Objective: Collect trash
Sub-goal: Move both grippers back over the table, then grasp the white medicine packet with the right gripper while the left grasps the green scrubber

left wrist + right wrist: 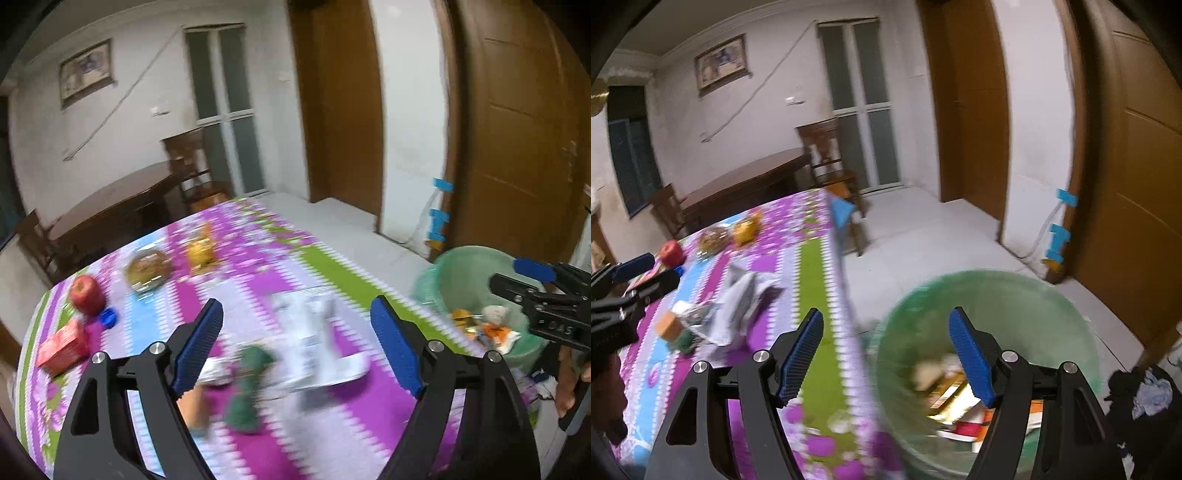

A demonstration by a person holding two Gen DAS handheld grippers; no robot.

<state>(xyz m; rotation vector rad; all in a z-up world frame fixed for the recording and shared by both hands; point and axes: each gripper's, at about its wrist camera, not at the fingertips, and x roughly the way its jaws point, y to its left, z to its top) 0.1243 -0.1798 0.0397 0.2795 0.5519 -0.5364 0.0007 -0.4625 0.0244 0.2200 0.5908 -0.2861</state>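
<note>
My left gripper (299,347) is open over the flowered tablecloth (280,454), nothing between its blue pads. Just beyond it lie crumpled white and silver wrappers (317,343), a dark green scrap (251,384) and an orange piece (192,402), all blurred. A green-lined bin (476,273) stands off the table's right edge with wrappers inside. My right gripper (886,356) is open and empty, one finger over the table edge, the other over the bin (997,306). Each gripper shows in the other's view: the right gripper (517,277) above the bin, the left gripper (653,275) above the table.
On the far left of the table sit a red apple (86,293), a red carton (62,349), a blue cap (109,317), a round snack container (147,269) and a yellow packet (201,249). Wooden chairs (831,166) and a dark table stand behind. Dark bags (1145,391) lie right of the bin.
</note>
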